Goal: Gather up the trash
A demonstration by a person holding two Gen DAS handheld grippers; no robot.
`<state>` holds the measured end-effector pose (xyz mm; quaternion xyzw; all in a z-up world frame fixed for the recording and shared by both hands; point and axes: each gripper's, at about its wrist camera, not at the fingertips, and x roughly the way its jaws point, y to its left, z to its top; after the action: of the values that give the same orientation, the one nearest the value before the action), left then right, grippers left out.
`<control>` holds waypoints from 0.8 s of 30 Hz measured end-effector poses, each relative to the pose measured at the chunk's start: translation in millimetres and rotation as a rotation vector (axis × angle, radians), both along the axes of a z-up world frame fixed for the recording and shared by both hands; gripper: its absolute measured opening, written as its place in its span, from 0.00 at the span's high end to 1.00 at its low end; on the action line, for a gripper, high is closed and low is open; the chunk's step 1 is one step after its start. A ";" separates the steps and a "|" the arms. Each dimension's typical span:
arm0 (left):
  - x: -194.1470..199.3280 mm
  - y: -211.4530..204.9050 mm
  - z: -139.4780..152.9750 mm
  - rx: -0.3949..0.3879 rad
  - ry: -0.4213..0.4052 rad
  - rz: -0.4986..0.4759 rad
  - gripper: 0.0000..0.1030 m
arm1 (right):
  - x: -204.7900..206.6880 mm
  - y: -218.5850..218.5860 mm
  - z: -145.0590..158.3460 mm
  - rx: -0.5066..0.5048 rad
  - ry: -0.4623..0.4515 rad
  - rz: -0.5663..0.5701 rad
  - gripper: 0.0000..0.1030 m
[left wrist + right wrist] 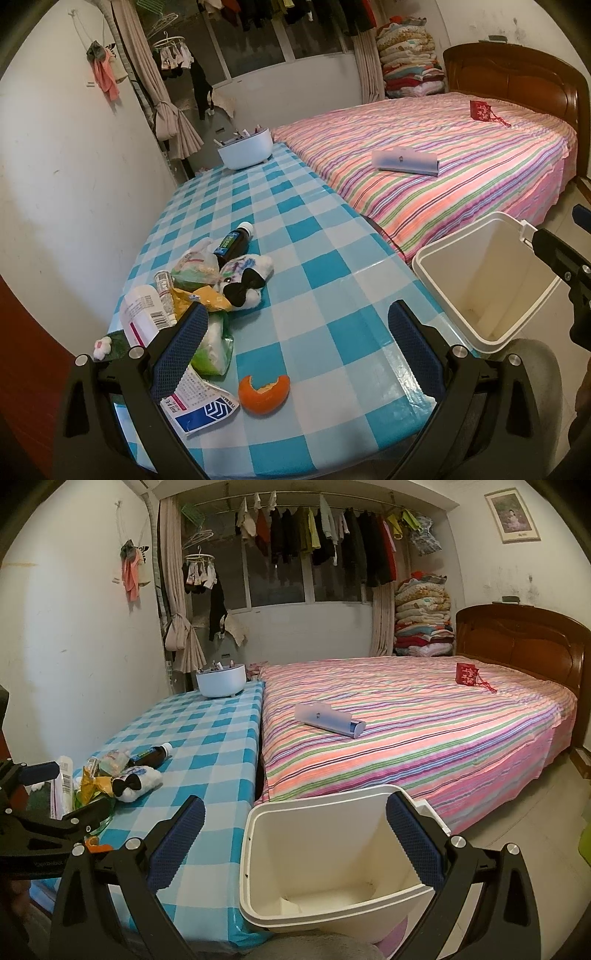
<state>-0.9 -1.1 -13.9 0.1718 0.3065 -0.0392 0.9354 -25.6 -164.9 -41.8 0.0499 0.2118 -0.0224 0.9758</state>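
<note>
Bed (424, 731), striped cover, fills the right and far side of the room; a flat grey case (328, 720) and a red pouch (467, 674) lie on it, well apart from the work area.

Tabletop (314, 280), blue-and-white check, runs along the left wall with its right edge against the bed. White tub of pens (245, 153) at the far end.

White bin (332, 856), lidless, nothing visible inside, stands on the floor just beside the tabletop's near right corner. Placed there, I judge, so trash can go straight over the edge.

Trash is bunched at the near left of the tabletop:
- white bottle with barcode (142, 314)
- dark bottle, white cap (234, 242), lying on its side
- plastic bags and wrappers (201, 280), overlapping
- black-and-white soft toy (245, 280) among them; trash or not, cannot say
- torn carton piece (201, 402), near edge
- orange peel (264, 393), alone, just right of the carton

Left gripper (299, 339): jaws spread wide, holding nothing, over the near tabletop; the peel sits between them, likely the easiest first pick.

Right gripper (295, 842): jaws wide apart, empty, poised above the bin mouth. The far rim of the bin is partly masked by its right jaw.
</note>
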 end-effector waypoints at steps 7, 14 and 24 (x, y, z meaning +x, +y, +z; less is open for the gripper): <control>1.2 4.2 -1.7 -0.005 0.003 0.005 0.06 | 1.3 3.8 0.9 -0.011 0.003 0.010 0.07; 1.1 5.5 -2.6 -0.003 0.006 0.007 0.06 | 3.0 8.9 1.7 -0.016 0.008 0.018 0.07; -0.4 7.1 -2.1 -0.002 0.004 0.005 0.06 | 3.9 12.4 2.6 -0.019 0.006 0.022 0.07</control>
<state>-1.3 6.0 -15.9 0.1698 0.3086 -0.0375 0.9352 -21.7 -152.5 -39.2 0.0381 0.2148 -0.0140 0.9758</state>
